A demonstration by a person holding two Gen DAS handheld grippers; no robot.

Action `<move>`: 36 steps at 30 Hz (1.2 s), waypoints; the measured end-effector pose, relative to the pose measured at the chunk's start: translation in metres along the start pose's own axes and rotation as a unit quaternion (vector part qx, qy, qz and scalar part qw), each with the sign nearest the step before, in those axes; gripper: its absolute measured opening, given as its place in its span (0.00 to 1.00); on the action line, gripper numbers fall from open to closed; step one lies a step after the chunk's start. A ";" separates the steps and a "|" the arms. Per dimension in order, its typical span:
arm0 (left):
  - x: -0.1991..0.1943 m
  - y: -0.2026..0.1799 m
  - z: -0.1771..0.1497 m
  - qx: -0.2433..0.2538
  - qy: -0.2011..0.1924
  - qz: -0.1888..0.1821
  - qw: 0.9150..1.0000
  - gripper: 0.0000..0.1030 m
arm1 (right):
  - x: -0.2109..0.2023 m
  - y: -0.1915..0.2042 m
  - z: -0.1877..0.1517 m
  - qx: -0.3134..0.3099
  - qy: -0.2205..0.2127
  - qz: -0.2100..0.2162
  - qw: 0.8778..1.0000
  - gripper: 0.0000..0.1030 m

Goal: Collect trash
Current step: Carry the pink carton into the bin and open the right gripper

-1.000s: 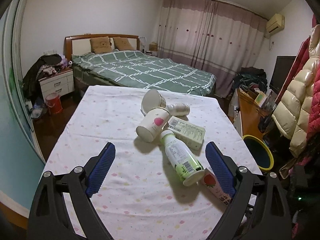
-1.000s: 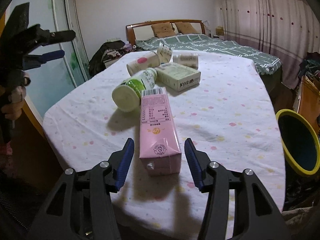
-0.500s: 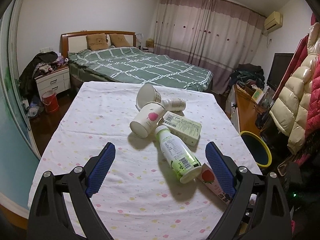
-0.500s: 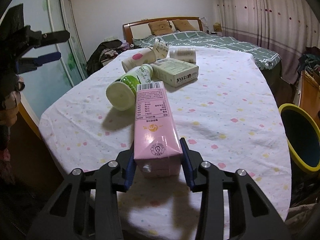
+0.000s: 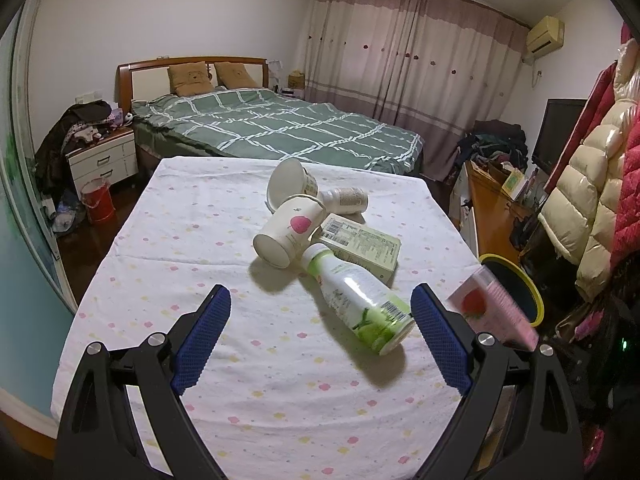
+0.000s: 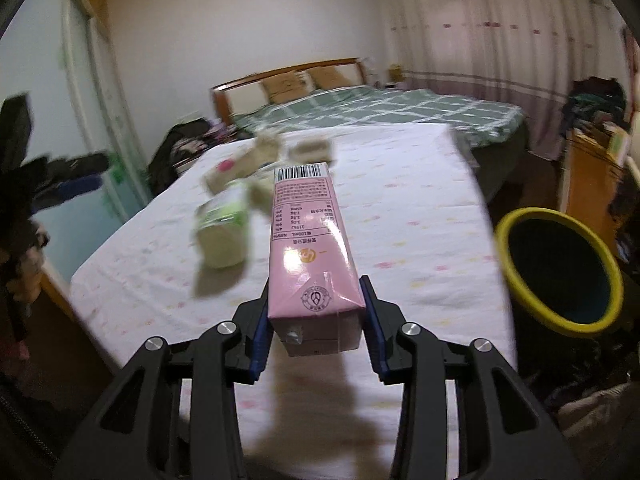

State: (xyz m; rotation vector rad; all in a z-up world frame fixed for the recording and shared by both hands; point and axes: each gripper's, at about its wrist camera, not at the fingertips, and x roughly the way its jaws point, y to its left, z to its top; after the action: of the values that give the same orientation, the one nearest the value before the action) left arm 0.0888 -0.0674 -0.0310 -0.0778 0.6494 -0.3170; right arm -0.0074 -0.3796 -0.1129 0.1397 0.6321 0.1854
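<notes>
My right gripper [image 6: 316, 320] is shut on a pink drink carton [image 6: 310, 240] and holds it lifted above the table's cloth. From the left wrist view the same pink carton [image 5: 494, 310] hangs by the table's right edge, close to the yellow-rimmed bin [image 5: 516, 284]. My left gripper [image 5: 320, 336] stands open over the table [image 5: 200, 240] with nothing between its fingers. Ahead of it lie a green-and-white bottle [image 5: 360, 304], a paper cup with a pink mark [image 5: 288, 232], a pale green carton [image 5: 364, 246], another white cup [image 5: 290, 186] and a small bottle [image 5: 346, 200].
The yellow-rimmed bin [image 6: 560, 268] stands on the floor right of the table. A wooden desk [image 5: 492, 208] and hanging puffer coats [image 5: 592, 208] crowd the right side. A green bed [image 5: 272, 128] lies beyond the table, with a nightstand [image 5: 102, 160] and a red bucket [image 5: 96, 200] at the left.
My right gripper closed on the pink carton, lifted it off the cloth and swung it toward the bin. The left gripper stayed open and hardly moved.
</notes>
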 end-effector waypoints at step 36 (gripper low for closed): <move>0.093 -0.058 -0.012 0.037 0.086 0.000 0.996 0.88 | 0.022 -0.208 0.006 0.171 0.024 -0.236 0.956 0.47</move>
State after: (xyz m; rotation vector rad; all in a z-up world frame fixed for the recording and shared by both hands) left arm 0.1353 -0.1513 -0.0848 0.0199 0.8072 -0.3495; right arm 0.0408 -0.5776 -0.1589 0.3130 0.7245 -0.3860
